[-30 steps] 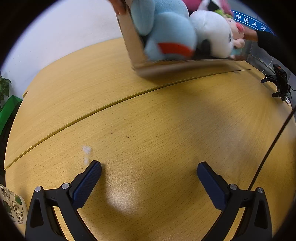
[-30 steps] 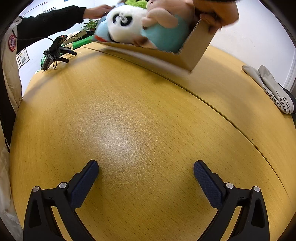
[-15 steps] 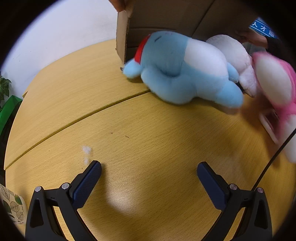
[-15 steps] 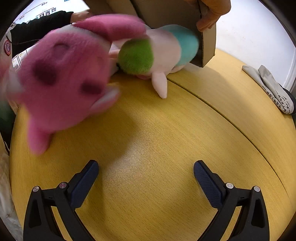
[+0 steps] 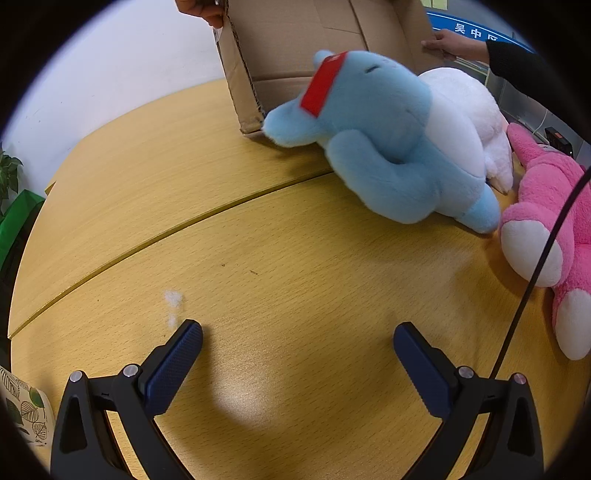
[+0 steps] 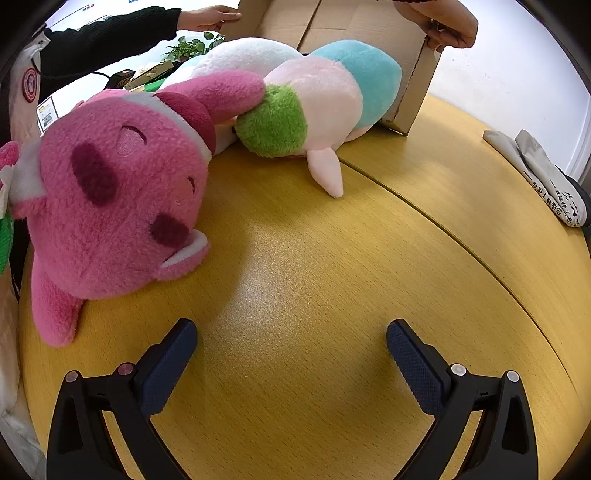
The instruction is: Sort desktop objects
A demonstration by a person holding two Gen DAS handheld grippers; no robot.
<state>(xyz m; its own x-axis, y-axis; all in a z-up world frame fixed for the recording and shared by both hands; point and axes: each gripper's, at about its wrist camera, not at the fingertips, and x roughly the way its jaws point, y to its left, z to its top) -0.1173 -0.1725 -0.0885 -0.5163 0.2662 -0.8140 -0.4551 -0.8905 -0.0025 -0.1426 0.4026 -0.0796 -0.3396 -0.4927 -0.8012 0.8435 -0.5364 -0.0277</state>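
A blue plush with a red patch lies on the wooden table against a white plush. A pink plush bear lies at the right; it fills the left of the right wrist view. A pink, green and teal plush lies beside it. A cardboard box tipped on its side is held by another person's hands. My left gripper and right gripper are both open and empty, short of the toys.
A folded grey cloth lies at the table's right edge. A black cable runs across the pink bear. A potted plant and a green object stand beyond the table.
The person tipped the box and the plush toys tumbled out onto the table. They now lie settled. Both grippers have stayed still and open.
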